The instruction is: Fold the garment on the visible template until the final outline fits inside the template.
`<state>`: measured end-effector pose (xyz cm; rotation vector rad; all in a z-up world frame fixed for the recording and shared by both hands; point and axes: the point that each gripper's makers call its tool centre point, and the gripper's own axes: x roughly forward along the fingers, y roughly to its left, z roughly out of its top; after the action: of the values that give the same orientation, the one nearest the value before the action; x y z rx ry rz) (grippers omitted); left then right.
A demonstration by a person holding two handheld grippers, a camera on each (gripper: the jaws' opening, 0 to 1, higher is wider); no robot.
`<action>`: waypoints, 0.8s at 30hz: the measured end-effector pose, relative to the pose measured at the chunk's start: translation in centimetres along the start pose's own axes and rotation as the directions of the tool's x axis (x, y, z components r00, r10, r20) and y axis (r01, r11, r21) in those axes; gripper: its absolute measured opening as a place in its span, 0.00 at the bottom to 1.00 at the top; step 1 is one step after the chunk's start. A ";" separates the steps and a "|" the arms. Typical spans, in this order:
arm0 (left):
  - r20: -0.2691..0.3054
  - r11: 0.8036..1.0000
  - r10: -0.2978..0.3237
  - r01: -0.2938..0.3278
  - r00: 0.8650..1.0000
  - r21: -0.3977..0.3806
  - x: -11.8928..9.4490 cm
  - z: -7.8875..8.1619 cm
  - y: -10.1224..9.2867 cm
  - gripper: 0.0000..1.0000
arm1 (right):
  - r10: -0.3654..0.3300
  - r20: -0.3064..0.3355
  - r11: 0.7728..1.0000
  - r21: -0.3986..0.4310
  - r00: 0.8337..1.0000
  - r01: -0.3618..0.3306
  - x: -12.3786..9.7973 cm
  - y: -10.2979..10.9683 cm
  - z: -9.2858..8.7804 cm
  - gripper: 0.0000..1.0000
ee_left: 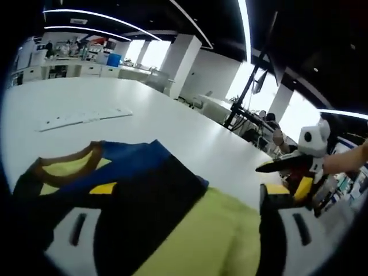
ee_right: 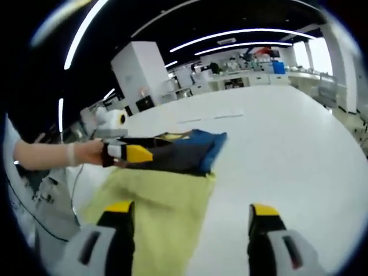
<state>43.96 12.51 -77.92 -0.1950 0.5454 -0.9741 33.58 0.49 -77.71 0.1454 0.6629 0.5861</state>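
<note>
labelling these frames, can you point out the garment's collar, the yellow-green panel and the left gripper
collar (ee_left: pixel 69 158): left gripper view, on the brown neck band.
yellow-green panel (ee_right: pixel 164 198): right gripper view, middle of the flat cloth.
left gripper (ee_right: pixel 135 154): right gripper view, at its yellow-tipped jaws on the garment's edge.

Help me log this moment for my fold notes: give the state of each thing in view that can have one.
garment: partly folded on the white table, dark and blue layers lying over the yellow part.
left gripper: on the garment's dark edge; whether it grips is unclear.
right gripper: open, holding nothing, one jaw over the yellow cloth.
</note>
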 end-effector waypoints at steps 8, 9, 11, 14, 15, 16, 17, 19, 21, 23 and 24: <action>0.013 0.999 0.051 -0.051 0.999 -0.019 -4.8 -2.4 1.0 0.97 | -0.003 -0.017 0.999 -0.039 1.000 0.003 -0.3 0.3 -0.1 0.82; 0.011 0.998 0.062 -0.061 0.998 -0.021 -5.4 -2.5 1.7 0.96 | -0.004 -0.018 0.999 -0.042 1.000 0.003 -0.4 0.3 -0.1 0.82; 0.018 0.997 0.074 -0.073 0.997 -0.023 -6.6 -2.8 1.8 0.95 | -0.002 -0.018 0.999 -0.044 1.000 0.001 -0.7 0.5 -0.2 0.82; 0.016 0.995 0.090 -0.090 0.996 -0.030 -8.6 -3.4 1.8 0.92 | -0.002 -0.025 0.999 -0.051 1.000 0.000 -0.9 0.6 -0.4 0.81; 0.010 0.995 0.098 -0.098 0.995 -0.030 -9.4 -3.6 1.9 0.91 | -0.004 -0.026 0.999 -0.053 1.000 0.002 -1.0 0.6 -0.5 0.81; 0.010 0.994 0.105 -0.104 0.994 -0.024 -10.0 -3.8 1.9 0.91 | -0.004 -0.027 0.999 -0.053 1.000 0.003 -1.0 0.6 -0.5 0.81; 0.000 0.993 0.114 -0.114 0.994 -0.011 -10.9 -4.1 2.0 0.92 | -0.005 -0.030 0.999 -0.054 1.000 0.004 -1.1 0.5 -0.6 0.81; -0.010 0.992 0.128 -0.127 0.992 0.010 -12.3 -4.7 2.2 0.91 | -0.008 -0.031 0.998 -0.055 0.999 0.007 -1.3 0.5 -0.7 0.81; -0.022 0.989 0.146 -0.145 0.989 0.017 -13.6 -5.4 2.0 0.91 | -0.008 -0.029 0.999 -0.052 1.000 0.007 -1.4 0.6 -0.8 0.81; -0.021 0.987 0.160 -0.160 0.987 0.011 -14.8 -5.8 2.1 0.92 | -0.008 -0.029 0.999 -0.052 1.000 0.006 -1.5 0.7 -0.9 0.81; -0.022 0.986 0.166 -0.166 0.986 0.009 -15.1 -5.9 2.1 0.92 | -0.007 -0.033 0.999 -0.053 0.999 0.005 -1.5 0.7 -1.0 0.80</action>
<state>35.81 26.63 -78.48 -0.1299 0.5694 -0.8171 31.69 0.14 -77.47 0.0841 0.6790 0.6006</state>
